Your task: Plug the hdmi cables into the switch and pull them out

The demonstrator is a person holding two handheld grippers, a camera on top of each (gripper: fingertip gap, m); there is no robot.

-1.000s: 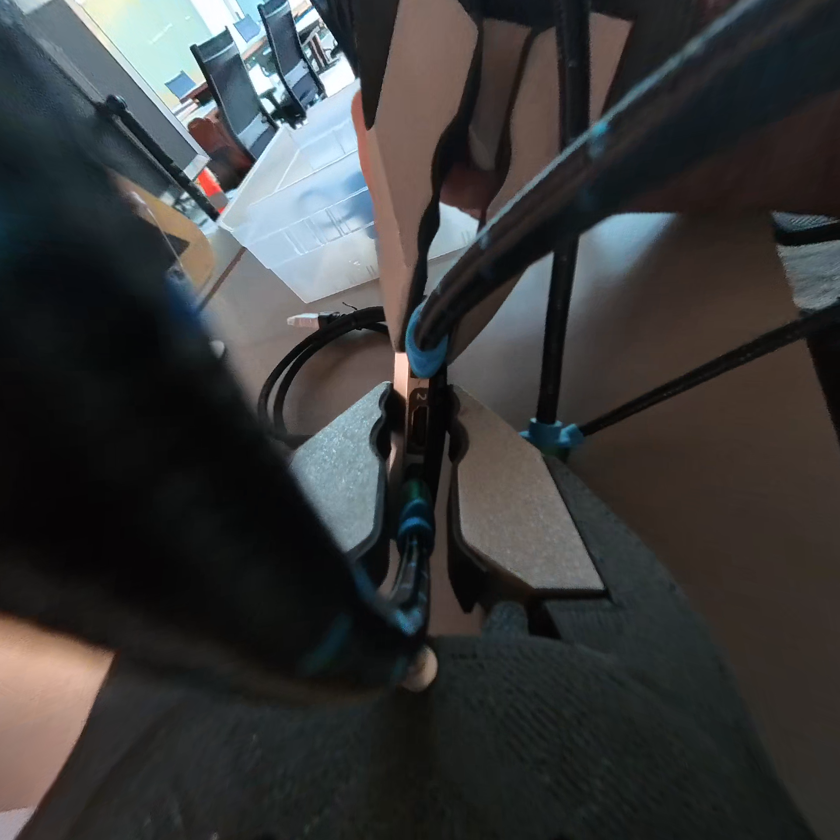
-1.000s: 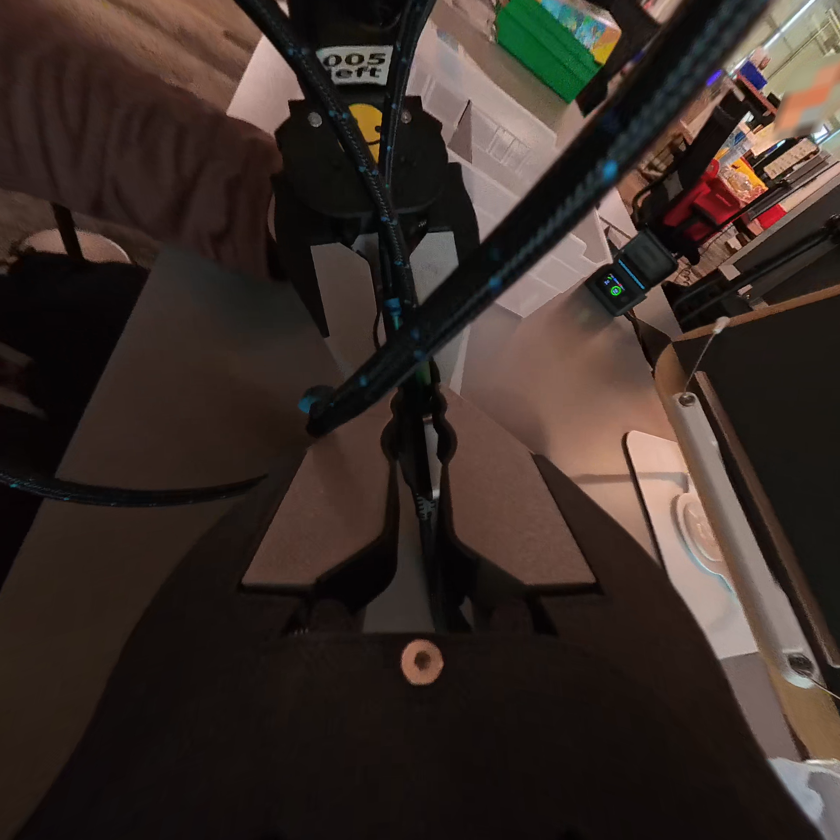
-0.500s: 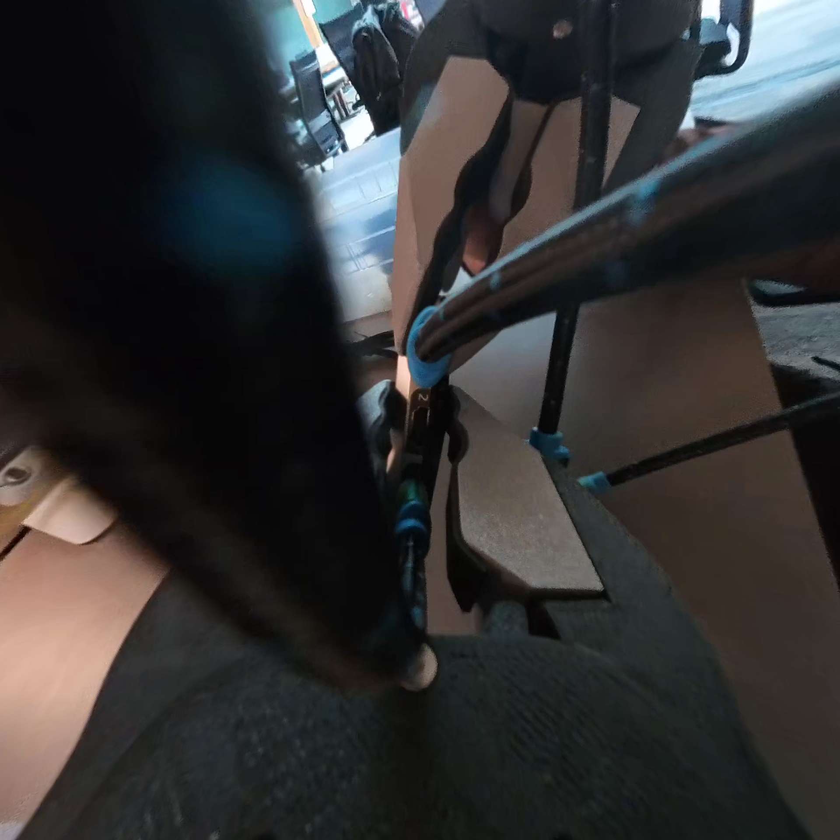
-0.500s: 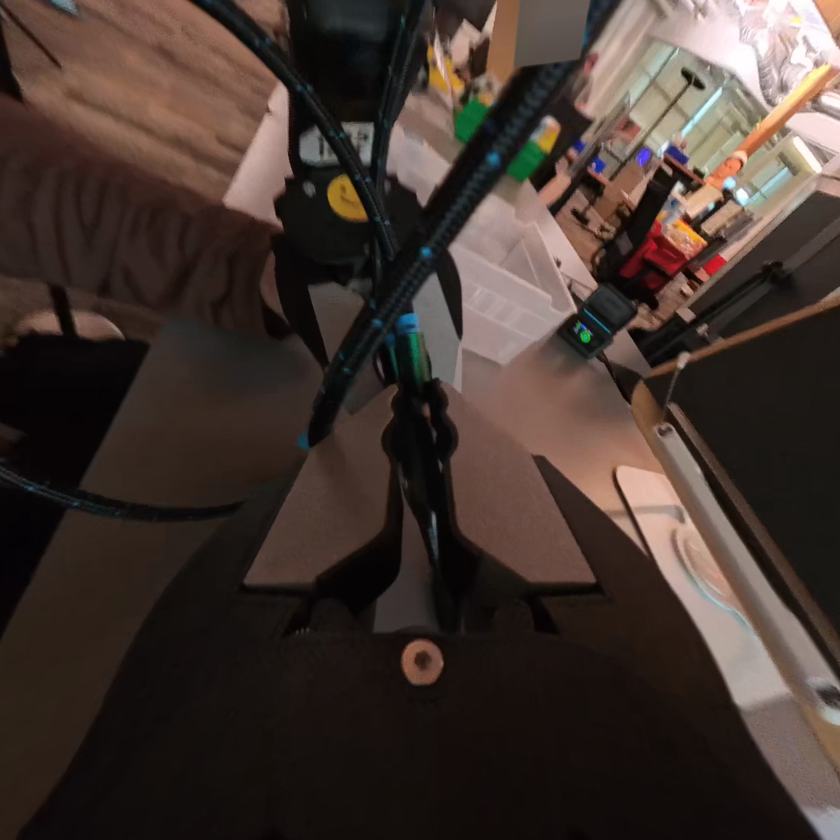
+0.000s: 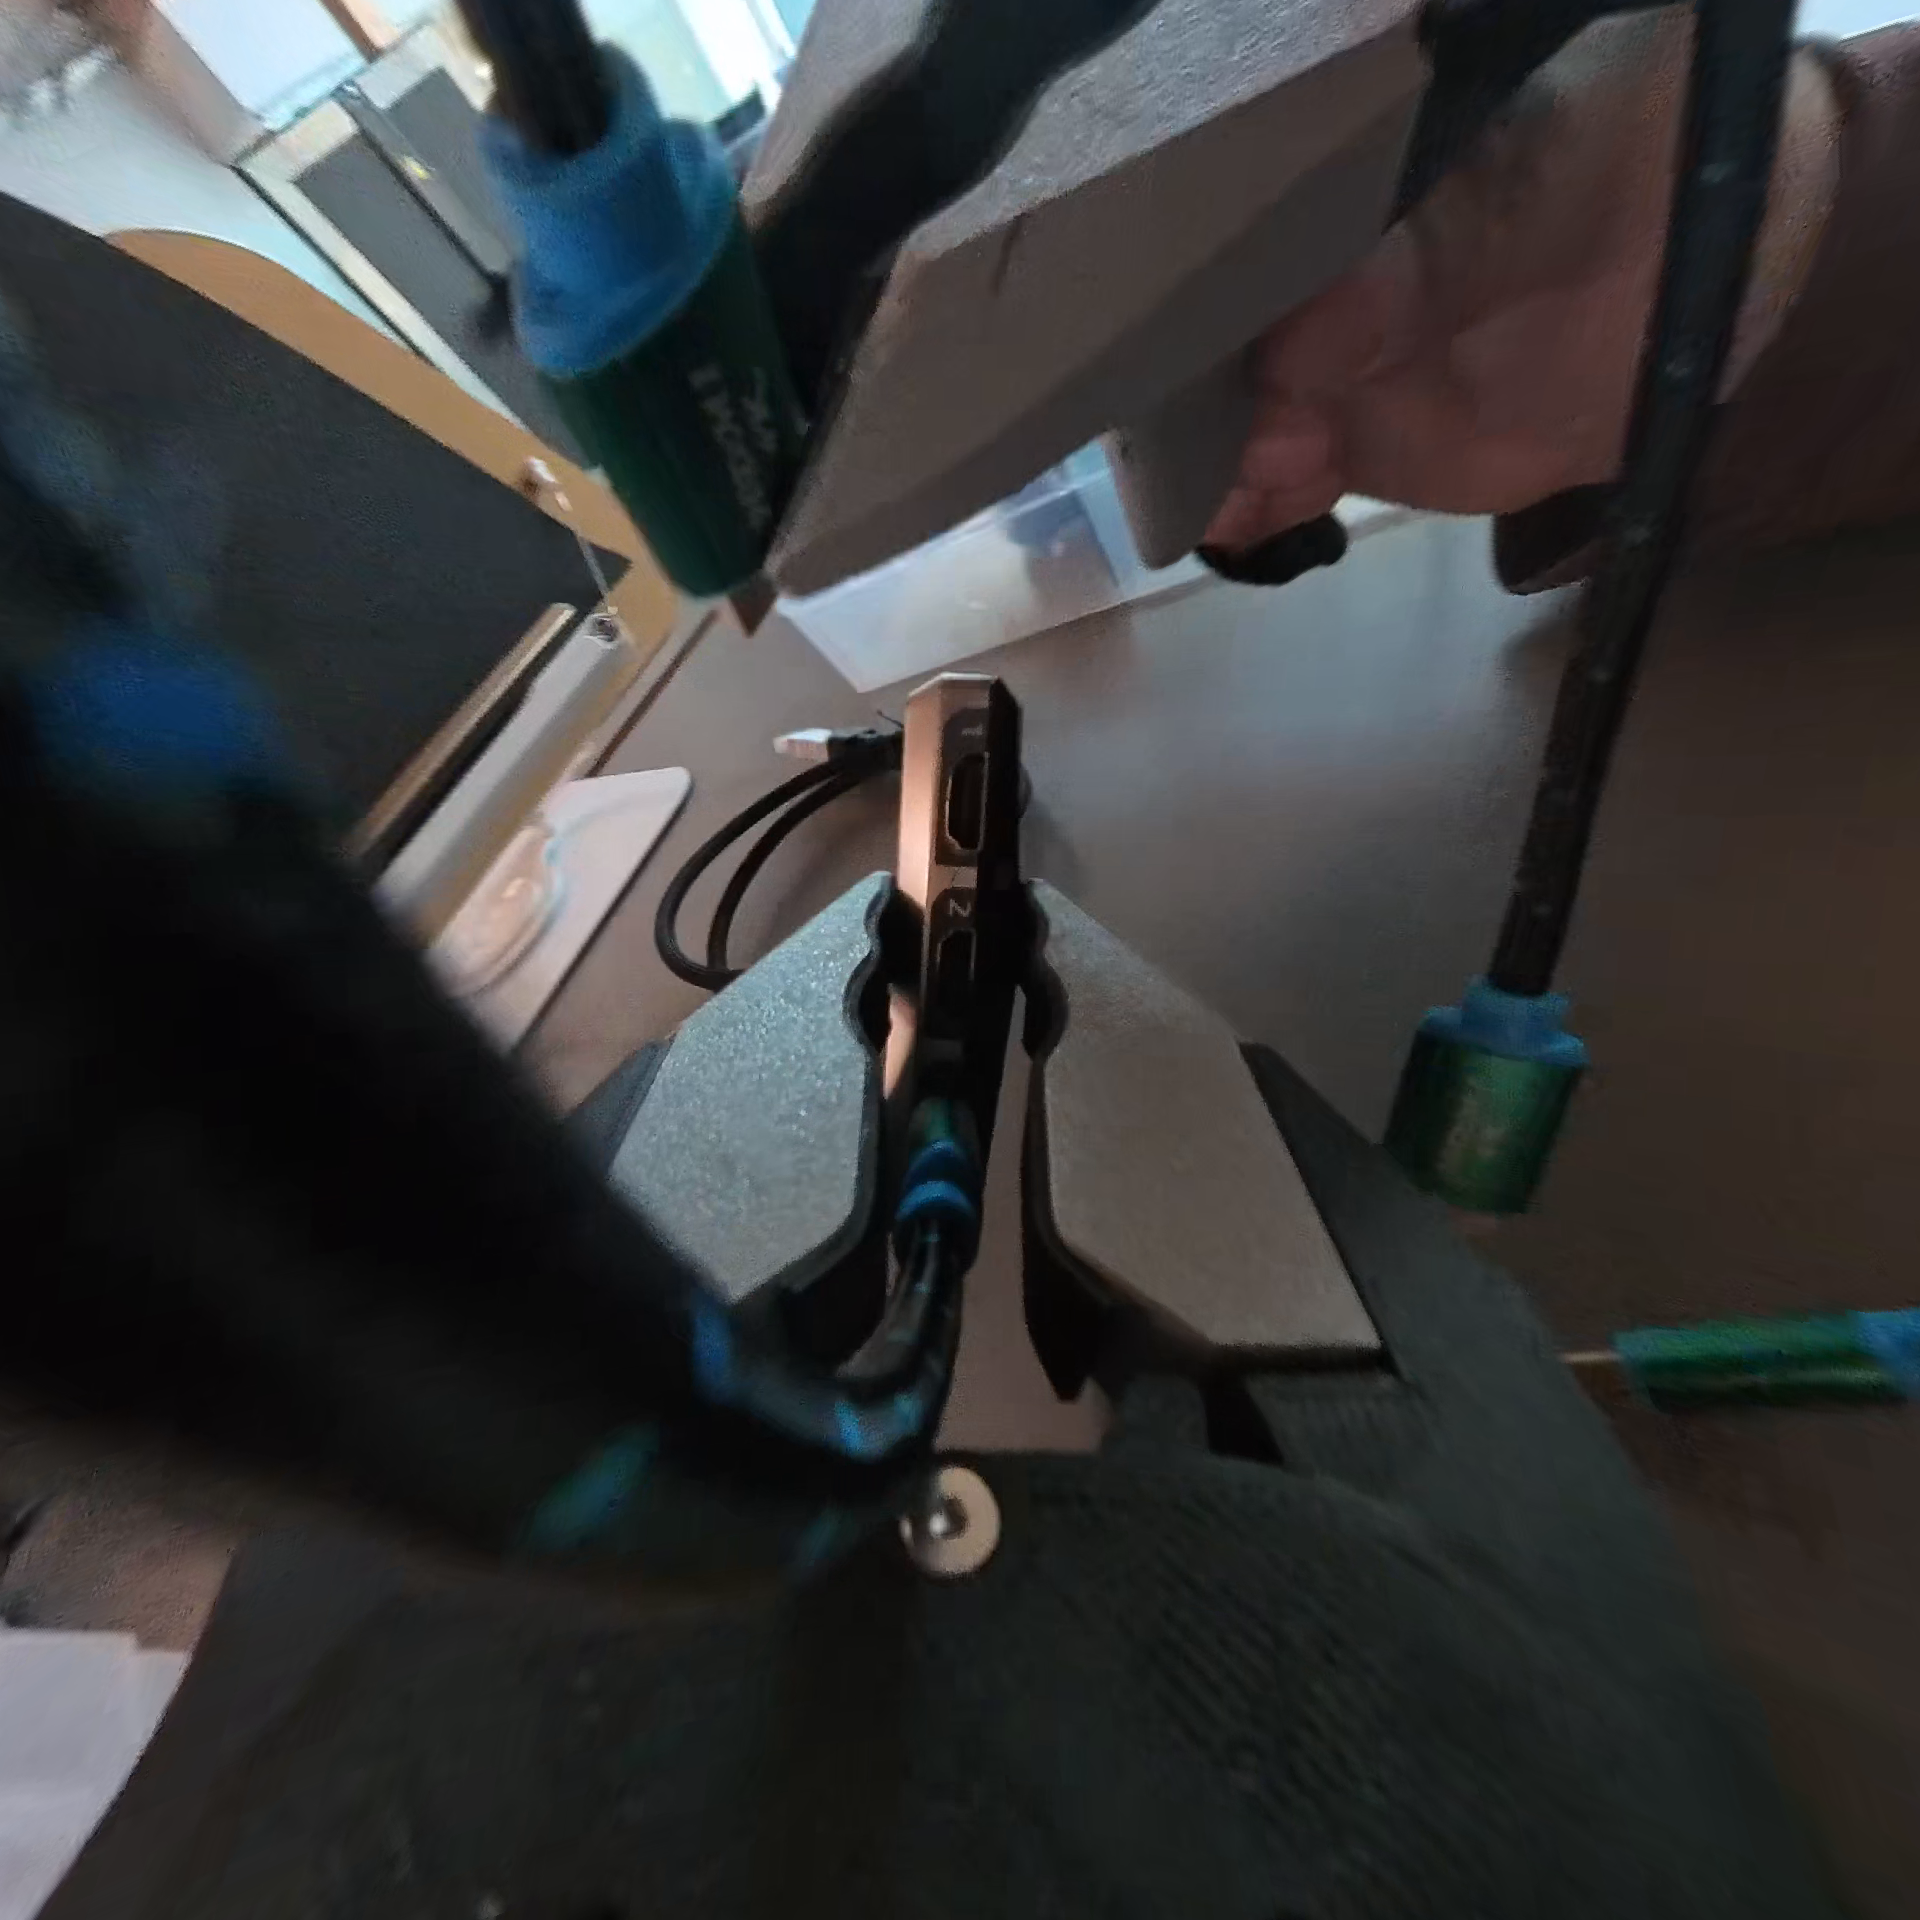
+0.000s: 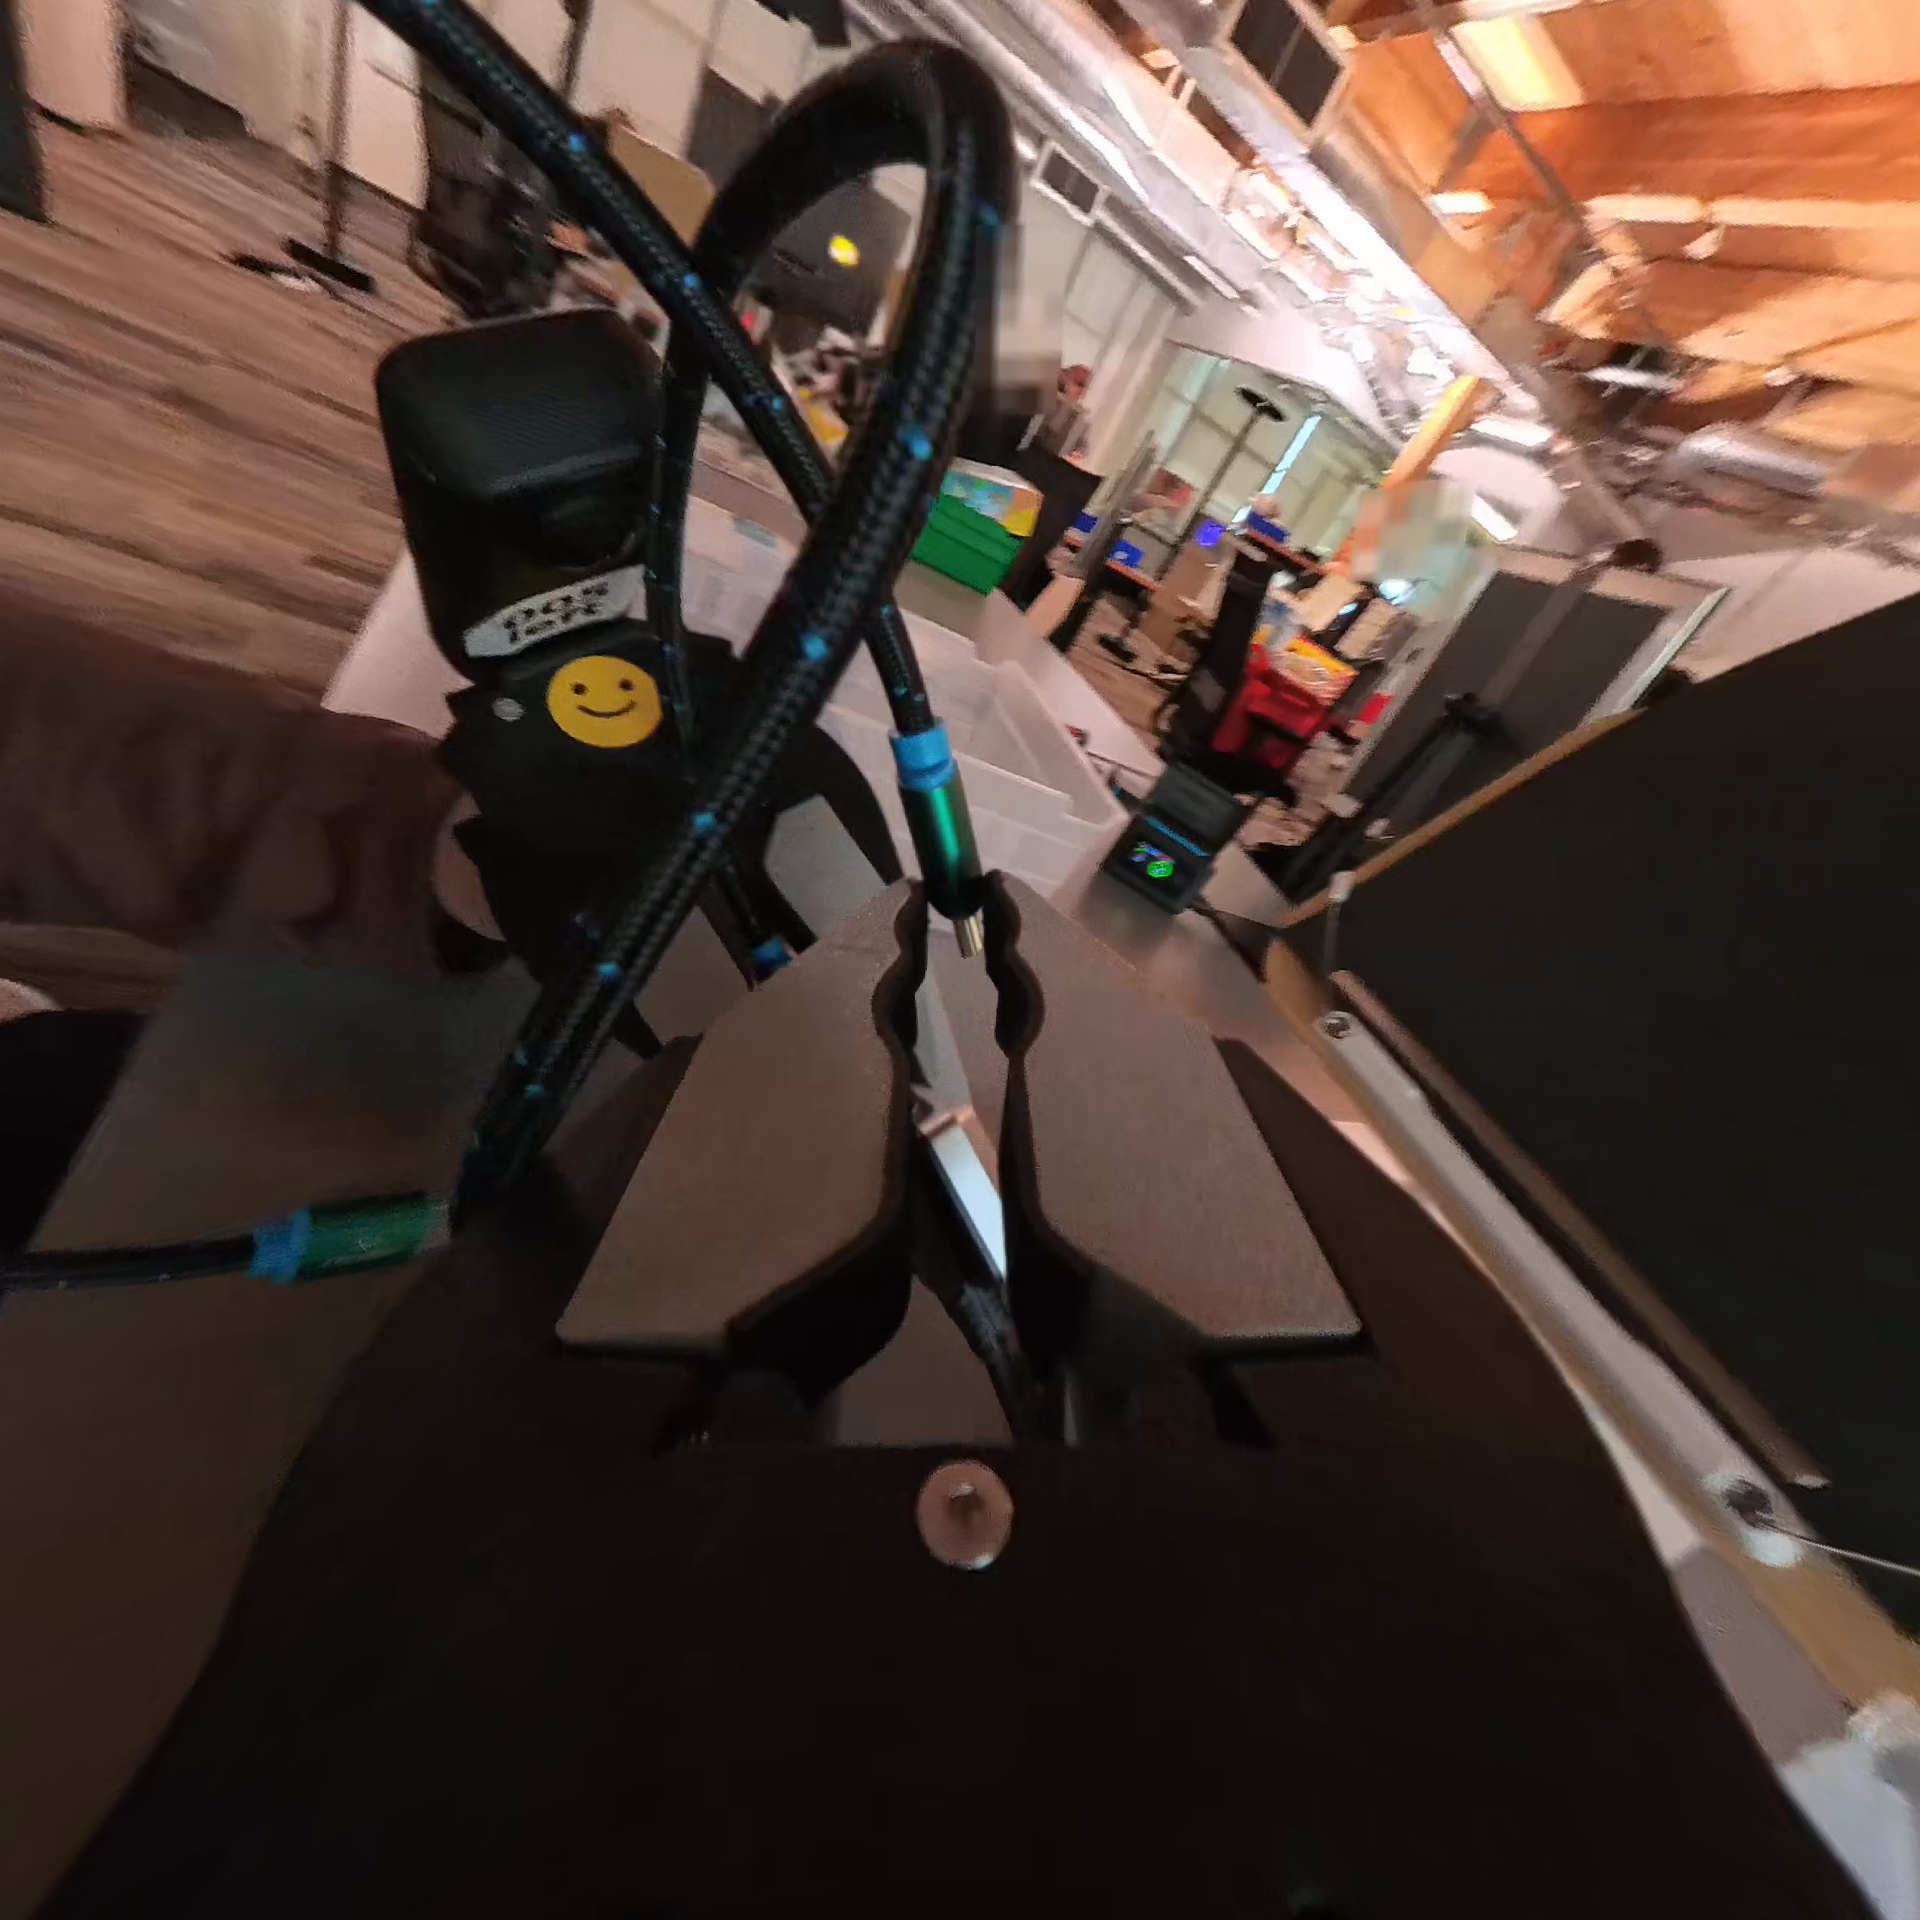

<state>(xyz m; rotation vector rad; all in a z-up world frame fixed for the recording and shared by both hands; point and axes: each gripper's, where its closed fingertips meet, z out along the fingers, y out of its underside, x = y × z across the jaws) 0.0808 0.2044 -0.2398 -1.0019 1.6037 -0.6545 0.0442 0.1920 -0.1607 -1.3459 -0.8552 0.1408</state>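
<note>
The tabletop [image 5: 1299, 790] carried only loose things: a clear plastic box [image 5: 997, 582] toward its far edge, a thin black cable [image 5: 727, 883] coiled near the middle, and one green plug [image 5: 1766, 1361] lying toward its right edge. The work itself was held above it, probably so that both tools could meet freely in the air.

The left gripper [image 5: 961, 935] was clenched on the switch [image 5: 956, 790], a narrow metal box standing on its edge with the ports turned toward the camera. Both pads pressed its sides. One cable [image 5: 930, 1195] with a blue collar seemed to sit in the lowest port, between the fingers, but this part was dark. The top port [image 5: 971, 810] was empty and stuck out past the fingertips, most likely left free so a plug could go in or out without hitting the pads.

The right gripper [image 6: 961, 914] grasped a green plug [image 6: 940, 831] near its metal tip, with its braided cable [image 6: 935, 312] looping overhead. Holding it so close to the tip probably kept it stiff and easy to aim. In the left view this plug [image 5: 686, 416] hung above and to the left of the switch, well apart from the empty port. Another green plug [image 5: 1475, 1101] dangled free on the right
</note>
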